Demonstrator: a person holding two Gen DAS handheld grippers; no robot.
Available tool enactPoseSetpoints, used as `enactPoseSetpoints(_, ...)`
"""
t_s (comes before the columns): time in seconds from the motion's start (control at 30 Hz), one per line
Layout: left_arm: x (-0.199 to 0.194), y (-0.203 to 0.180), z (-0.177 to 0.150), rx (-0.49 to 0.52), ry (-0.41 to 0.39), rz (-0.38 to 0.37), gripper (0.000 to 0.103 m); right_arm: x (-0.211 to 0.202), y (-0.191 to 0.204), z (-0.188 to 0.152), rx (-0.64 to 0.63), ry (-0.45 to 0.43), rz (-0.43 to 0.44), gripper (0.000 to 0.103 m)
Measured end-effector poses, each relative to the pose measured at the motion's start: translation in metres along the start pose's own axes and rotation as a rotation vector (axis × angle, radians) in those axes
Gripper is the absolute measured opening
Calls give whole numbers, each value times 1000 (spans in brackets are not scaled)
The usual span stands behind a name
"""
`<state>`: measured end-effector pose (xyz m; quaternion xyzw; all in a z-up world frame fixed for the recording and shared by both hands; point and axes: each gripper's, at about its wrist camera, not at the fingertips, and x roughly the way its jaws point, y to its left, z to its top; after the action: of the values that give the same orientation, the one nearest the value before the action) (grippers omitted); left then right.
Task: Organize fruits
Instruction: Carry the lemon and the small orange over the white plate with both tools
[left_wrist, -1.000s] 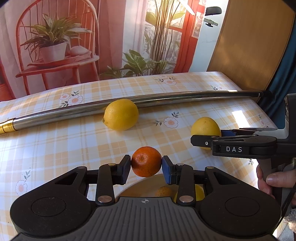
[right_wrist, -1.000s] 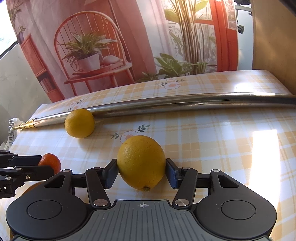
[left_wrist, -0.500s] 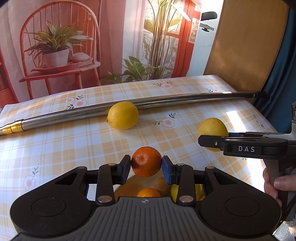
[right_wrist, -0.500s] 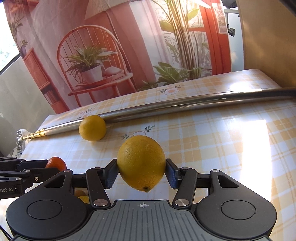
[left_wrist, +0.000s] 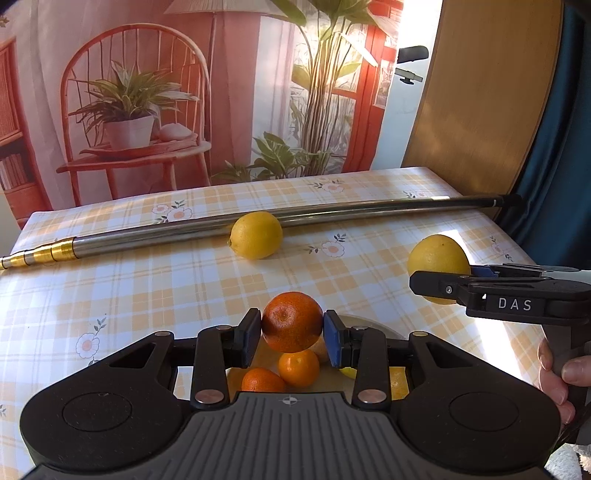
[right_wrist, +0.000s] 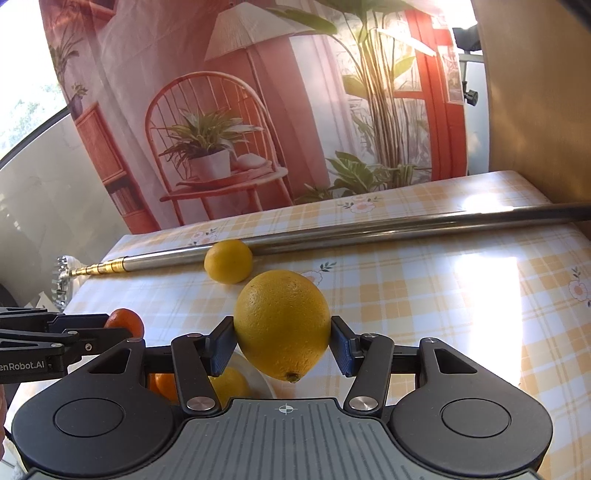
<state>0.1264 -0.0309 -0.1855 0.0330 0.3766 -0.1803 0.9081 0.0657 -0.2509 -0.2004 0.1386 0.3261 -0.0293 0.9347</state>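
My left gripper (left_wrist: 292, 334) is shut on an orange tangerine (left_wrist: 291, 326) held above a white plate (left_wrist: 373, 324) that carries two more tangerines (left_wrist: 298, 367) and a lemon (left_wrist: 399, 382). My right gripper (right_wrist: 283, 345) is shut on a large yellow lemon (right_wrist: 282, 323), lifted off the table; the left wrist view shows that lemon (left_wrist: 437, 258) at right. In the right wrist view the plate's rim (right_wrist: 264, 382) shows below the fingers with a lemon (right_wrist: 229, 384) on it. Another lemon (left_wrist: 255, 235) rests on the tablecloth against a metal pole.
A long telescopic metal pole (left_wrist: 332, 216) lies across the far part of the checked tablecloth (left_wrist: 147, 295). A person's hand (left_wrist: 557, 376) grips the right tool's handle. A wooden panel (left_wrist: 480, 92) and a printed backdrop stand behind the table.
Both grippers rose and drew back with their fruit, so the plate with its tangerines and lemon came into sight beneath them. The lemon by the pole stayed put.
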Motion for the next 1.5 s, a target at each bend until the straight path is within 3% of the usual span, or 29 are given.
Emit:
enactPoseSetpoints(0.73,-73,2,-36,-58,-79,-13,35,-63,46,-19,-89,-7,59,50)
enactPoseSetpoints(0.83,-63,2,-43,-57,-50,-20,35,-59,50,-27,-100,16,63,50)
enactPoseSetpoints(1.0,-43,18,-54,-153,13,-45,32,-43,52,-40,-102,74,61,50)
enactPoseSetpoints(1.13,-39,21,-55,-146,-1,16,32,-31,55,-46,-106,113,72,50)
enactPoseSetpoints(1.5,-42,31,-60,-164,-14,97,32,-8,76,-45,-197,181,141,50)
